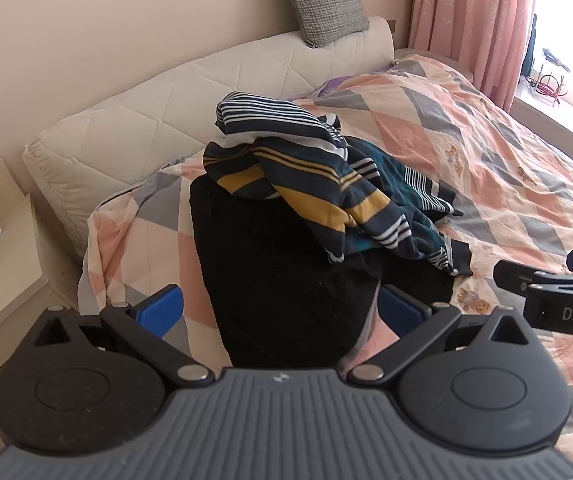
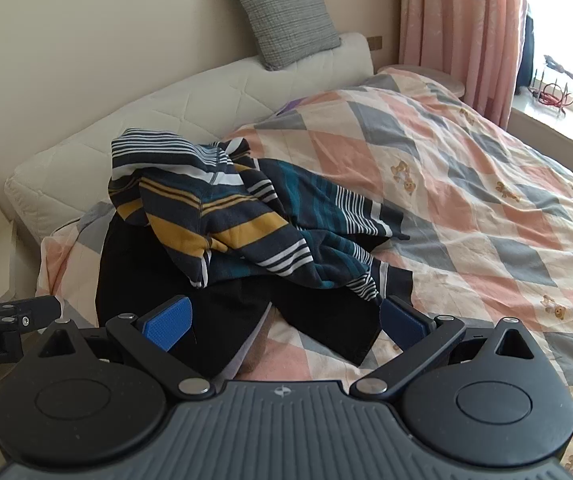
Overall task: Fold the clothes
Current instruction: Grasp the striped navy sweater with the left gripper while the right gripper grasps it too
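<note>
Both tools wide open, holding nothing — clothes heaped on the bed.

Left tool (image 1: 280, 310) and right tool (image 2: 286, 322) hang over the black garment (image 1: 278, 272), which lies on the bed (image 1: 486, 168) under the striped tops (image 2: 222, 216). Pull the black one and the tangled pile may drag along or slide off. Writing — "DAS" and "ot.AI", both cut off.

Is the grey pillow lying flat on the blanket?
No, the grey pillow stands propped against the wall on top of the quilted headboard, above the checked blanket.
</note>
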Available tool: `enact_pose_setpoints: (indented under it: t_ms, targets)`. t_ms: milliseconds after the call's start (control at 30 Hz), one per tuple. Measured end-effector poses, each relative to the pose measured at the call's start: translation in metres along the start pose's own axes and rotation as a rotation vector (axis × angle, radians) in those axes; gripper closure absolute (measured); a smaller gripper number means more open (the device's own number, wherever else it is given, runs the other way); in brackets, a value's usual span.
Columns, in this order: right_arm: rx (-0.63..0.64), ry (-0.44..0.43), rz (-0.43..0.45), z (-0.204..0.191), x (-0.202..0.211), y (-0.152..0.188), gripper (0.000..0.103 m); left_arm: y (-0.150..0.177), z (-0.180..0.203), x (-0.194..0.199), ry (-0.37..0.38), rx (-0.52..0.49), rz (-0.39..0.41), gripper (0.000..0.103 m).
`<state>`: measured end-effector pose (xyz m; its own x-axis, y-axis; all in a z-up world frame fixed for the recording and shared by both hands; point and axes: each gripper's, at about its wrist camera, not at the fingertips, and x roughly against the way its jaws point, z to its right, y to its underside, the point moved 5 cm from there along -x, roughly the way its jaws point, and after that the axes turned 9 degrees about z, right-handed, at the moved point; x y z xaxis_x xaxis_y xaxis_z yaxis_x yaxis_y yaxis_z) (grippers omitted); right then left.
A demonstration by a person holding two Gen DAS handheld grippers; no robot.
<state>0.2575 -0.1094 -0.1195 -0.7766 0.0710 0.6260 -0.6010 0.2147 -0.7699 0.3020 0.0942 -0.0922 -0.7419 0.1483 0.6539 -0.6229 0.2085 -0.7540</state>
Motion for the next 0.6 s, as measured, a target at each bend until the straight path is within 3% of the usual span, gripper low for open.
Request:
enact_pose_setpoints:
  t_ms: [433, 600]
  targets:
    - [-0.026, 0.047, -0.022, -0.008, -0.046, -0.019, 0.000, -0.025, -0.017, -0.061, 0.066, -0.002, -0.037, 0.001]
    - [-0.176, -0.018, -0.110, 0.003, -0.076, -0.011, 0.000, -0.026, -0.022, -0.086, 0.048, -0.005, -0.032, 0.001]
